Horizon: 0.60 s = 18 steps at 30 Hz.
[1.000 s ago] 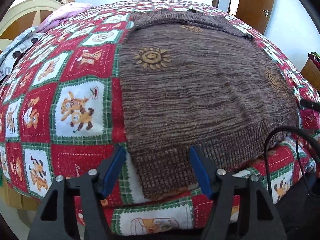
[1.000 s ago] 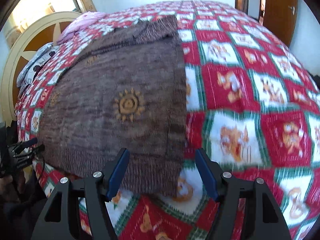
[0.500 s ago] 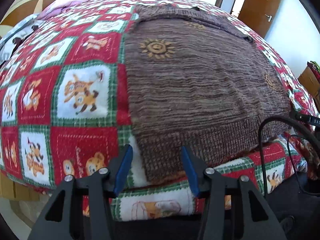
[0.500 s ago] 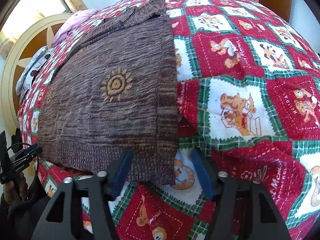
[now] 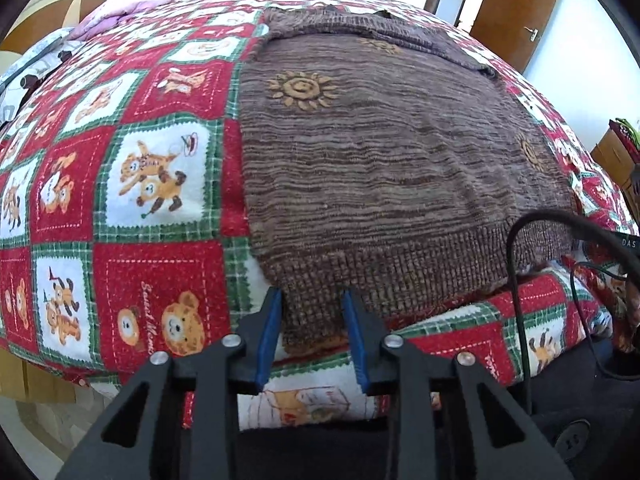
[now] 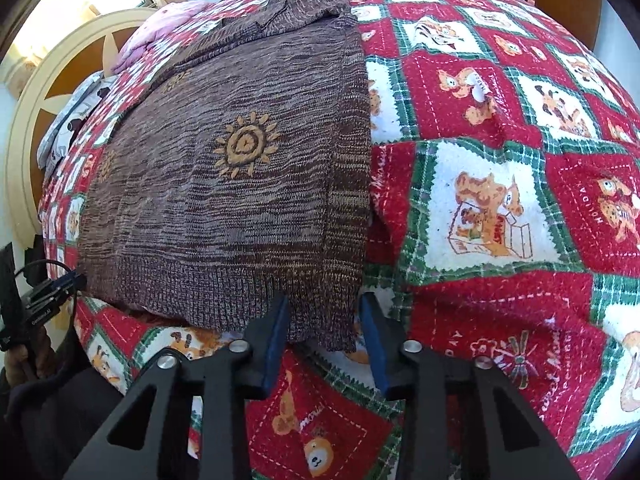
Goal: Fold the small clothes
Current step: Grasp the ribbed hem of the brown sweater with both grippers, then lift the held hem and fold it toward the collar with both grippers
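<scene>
Brown sweater [image 5: 392, 168] lies flat on quilt [image 5: 132, 168]. Left gripper [image 5: 312, 304] and right gripper [image 6: 324, 308], jaws just closing, each straddle a near hem corner; pad contact unclear.

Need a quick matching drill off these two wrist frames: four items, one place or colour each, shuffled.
Items:
1. brown knitted sweater
2. left gripper
3. right gripper
4. pink pillow

Descriptions:
A. far end of the bed, near the headboard
B. spread flat on the red, green and white bear-print quilt
C. blue fingers either side of the hem's right corner
D. blue fingers either side of the hem's left corner

Pairs: 1-B, 2-D, 3-C, 4-A
</scene>
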{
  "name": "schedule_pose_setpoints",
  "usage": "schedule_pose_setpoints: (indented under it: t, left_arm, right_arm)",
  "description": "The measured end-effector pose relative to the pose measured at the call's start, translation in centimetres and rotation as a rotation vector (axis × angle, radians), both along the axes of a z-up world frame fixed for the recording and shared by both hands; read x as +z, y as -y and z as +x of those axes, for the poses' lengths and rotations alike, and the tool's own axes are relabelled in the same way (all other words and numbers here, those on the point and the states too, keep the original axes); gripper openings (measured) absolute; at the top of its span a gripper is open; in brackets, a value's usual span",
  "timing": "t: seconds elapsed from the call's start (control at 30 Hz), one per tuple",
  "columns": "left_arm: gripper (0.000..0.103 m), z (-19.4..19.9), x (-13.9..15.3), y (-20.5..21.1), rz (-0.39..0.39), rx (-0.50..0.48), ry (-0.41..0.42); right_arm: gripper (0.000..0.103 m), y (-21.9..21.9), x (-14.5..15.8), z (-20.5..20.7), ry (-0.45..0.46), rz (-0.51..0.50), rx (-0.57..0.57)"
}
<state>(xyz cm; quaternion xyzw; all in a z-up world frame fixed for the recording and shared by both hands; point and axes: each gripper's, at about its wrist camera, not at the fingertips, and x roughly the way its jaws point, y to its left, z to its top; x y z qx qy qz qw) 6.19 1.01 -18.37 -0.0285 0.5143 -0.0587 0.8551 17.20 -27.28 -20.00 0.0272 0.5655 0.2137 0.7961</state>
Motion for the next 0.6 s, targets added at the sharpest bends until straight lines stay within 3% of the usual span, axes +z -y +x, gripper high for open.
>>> schedule_pose_setpoints:
  t: [0.07,0.13,0.6]
  left_arm:
    - [0.011,0.1,0.1,-0.2,-0.013,-0.001,0.006]
    - [0.008,0.2,0.4,-0.4,-0.035,-0.003,0.015]
    - [0.006,0.4,5.3,-3.0,-0.187,0.005,0.192]
  right_arm:
    - [0.006,0.4,0.0,0.1,0.011,0.005,-0.009]
    - [0.006,1.0,0.2,0.2,0.007,0.058,-0.012]
    - [0.005,3.9,4.9,0.0,0.121,0.399,-0.075]
